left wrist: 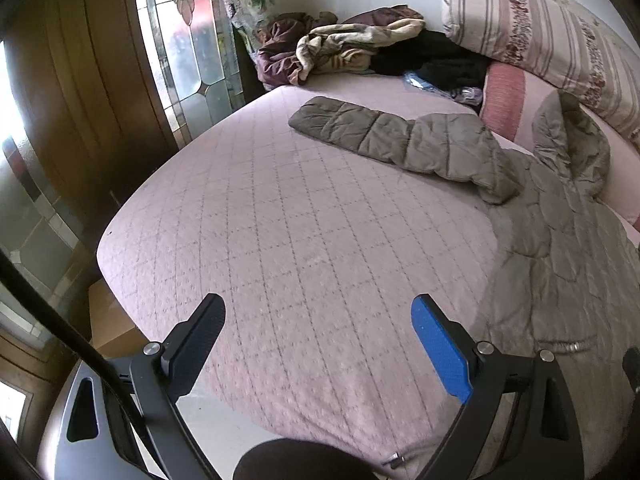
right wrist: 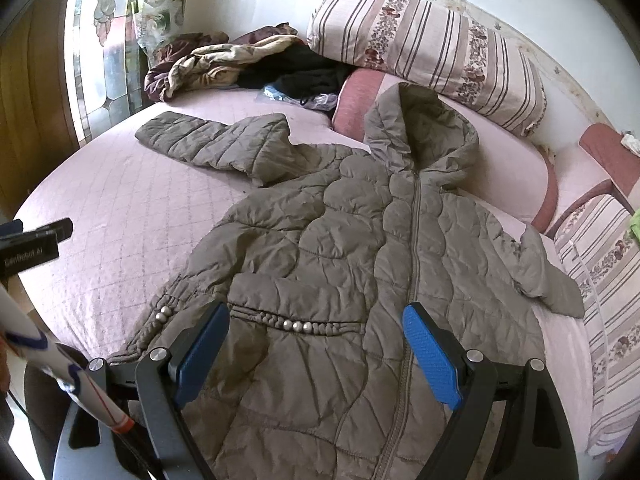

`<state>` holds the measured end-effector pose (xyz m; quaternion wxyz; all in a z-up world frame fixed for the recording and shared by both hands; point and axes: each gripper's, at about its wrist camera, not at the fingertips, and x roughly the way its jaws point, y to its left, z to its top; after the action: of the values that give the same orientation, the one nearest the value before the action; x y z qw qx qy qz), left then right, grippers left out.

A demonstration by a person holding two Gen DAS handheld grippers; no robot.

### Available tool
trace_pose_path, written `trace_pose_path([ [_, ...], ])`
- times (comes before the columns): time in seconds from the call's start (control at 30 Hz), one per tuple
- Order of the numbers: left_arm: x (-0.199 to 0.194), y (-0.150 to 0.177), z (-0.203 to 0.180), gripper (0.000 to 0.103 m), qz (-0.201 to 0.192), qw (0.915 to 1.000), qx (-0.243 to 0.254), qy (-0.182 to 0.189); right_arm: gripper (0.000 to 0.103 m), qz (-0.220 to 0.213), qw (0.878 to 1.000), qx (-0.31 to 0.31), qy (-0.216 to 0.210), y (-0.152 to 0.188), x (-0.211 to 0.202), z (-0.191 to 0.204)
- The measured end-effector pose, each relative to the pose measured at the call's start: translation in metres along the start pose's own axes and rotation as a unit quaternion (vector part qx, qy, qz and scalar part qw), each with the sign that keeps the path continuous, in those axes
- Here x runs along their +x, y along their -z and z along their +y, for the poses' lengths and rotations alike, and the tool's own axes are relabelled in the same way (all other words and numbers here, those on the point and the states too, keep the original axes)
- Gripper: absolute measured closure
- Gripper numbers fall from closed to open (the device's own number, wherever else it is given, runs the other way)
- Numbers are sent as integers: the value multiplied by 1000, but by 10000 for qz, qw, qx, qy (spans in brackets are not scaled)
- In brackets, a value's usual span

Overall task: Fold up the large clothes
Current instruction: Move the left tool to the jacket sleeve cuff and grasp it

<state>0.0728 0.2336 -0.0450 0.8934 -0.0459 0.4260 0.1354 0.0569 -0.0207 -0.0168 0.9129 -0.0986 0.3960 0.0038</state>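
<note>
nearest in the right wrist view, the right gripper (right wrist: 316,344) hovers with its blue-padded fingers (right wrist: 430,354) spread wide and nothing between them, above the lower front of the olive-grey quilted hooded jacket (right wrist: 340,240), which lies flat and face up on the bed with the pale pink quilted cover (right wrist: 100,208). this view alone shows the whole garment: the zip running up its middle, a gathered waist seam with small round metal studs, both sleeves and the hood. its long axis runs from the hem by the near edge of the bed up to the hood, which points away toward the pillows; one sleeve stretches out to the left across the cover, the other lies short to the right. at the left edge the other gripper's black body pokes in. the left wrist view shows what the right does not: the left gripper (left wrist: 318,334), fingers (left wrist: 440,352) likewise wide apart and empty, over bare cover to the left of the jacket, with only the jacket's left side and outstretched sleeve in sight at the right, and the near left corner of the bed. farther off, both views show a rumpled heap of maroon, cream and black fabric (right wrist: 224,64) at the far corner of the bed, a long striped floral pillow (right wrist: 432,52) against the white wall, and a leaded stained-glass panel (left wrist: 188,48) on the left.
</note>
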Motion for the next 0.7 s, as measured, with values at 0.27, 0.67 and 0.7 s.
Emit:
trace_pose_path([
  [0.27,29,-23,0,9,72,9997,-19,-215,13,157,9997,182,-69,0,23,-12],
  [0.67,81,-62,8,9,267,9985,-259,-393,13,471,9975,510,-119,8,52,-29],
  [0.7,88,-69,10,9,281,9984,-306,-387,13,479,9974,518,-116,8,53,-30],
])
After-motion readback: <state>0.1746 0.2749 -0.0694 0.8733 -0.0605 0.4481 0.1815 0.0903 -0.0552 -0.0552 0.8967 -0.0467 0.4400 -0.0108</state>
